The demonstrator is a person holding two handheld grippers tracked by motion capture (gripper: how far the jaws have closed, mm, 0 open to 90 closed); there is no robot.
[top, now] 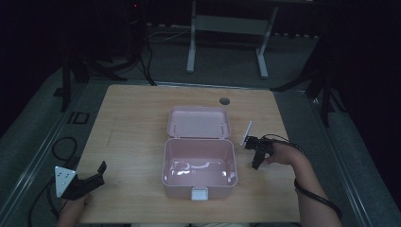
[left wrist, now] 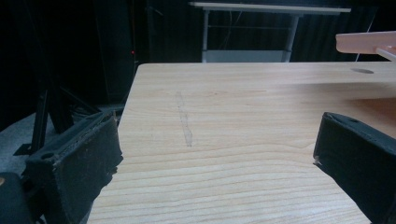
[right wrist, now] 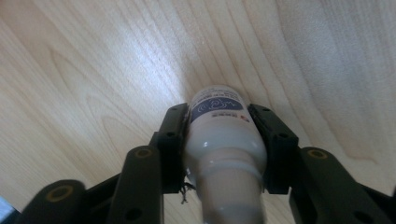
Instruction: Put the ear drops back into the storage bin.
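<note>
A pink lunch box stands open in the middle of the table, its lid tipped back behind it. My right gripper hangs just right of the box, pointing down at the wood. In the right gripper view it is shut on a small white bottle with a blue label at its far end. My left gripper rests near the table's front left corner. In the left gripper view it is open with bare wood between its jaws, and an edge of the pink box shows at upper right.
A round grommet hole sits near the table's far edge. A white desk frame stands on the floor beyond the table. Cables lie on the floor at the left. The table's left edge is close to my left gripper.
</note>
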